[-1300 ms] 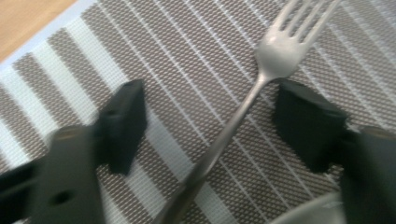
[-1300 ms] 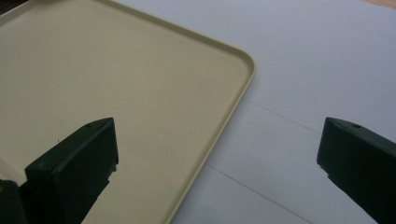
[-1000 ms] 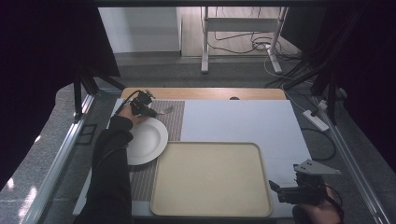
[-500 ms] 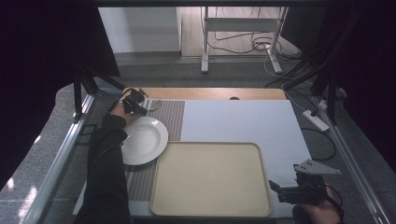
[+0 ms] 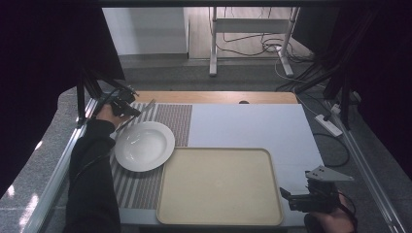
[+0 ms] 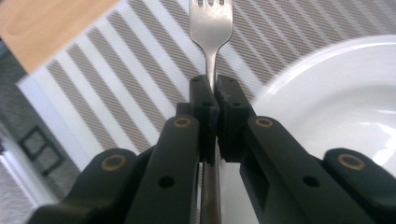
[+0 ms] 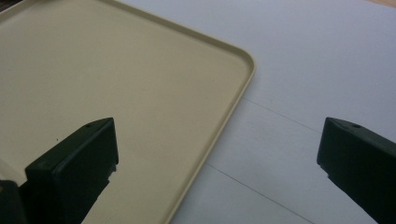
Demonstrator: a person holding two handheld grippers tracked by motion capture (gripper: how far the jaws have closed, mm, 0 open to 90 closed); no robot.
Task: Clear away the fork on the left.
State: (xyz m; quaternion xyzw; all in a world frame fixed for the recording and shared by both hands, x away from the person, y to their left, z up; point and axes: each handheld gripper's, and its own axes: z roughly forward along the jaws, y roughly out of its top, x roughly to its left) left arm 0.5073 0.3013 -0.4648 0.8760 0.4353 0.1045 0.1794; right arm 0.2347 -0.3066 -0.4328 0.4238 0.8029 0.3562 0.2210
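My left gripper (image 5: 127, 108) hovers over the far left corner of the striped placemat (image 5: 170, 119), shut on the handle of a silver fork (image 5: 143, 110). In the left gripper view the fork (image 6: 211, 28) sticks out past the clamped jaws, tines away from me, above the placemat (image 6: 116, 84) beside the white plate (image 6: 336, 102). The plate (image 5: 144, 145) rests empty on the mat. My right gripper (image 5: 287, 197) sits at the near right corner of the beige tray (image 5: 218, 187). Its jaws stand wide open over the tray rim (image 7: 233, 93), nothing between them.
The tray lies empty on a white table sheet (image 5: 248, 124). A bare wooden strip (image 5: 218, 97) runs along the far edge. Metal frame rails line both table sides, with a power strip (image 5: 329, 124) and cables at the right.
The left hand has carried the fork left and upward, from over the plate's far rim to the mat's far left corner. The right gripper has stayed still.
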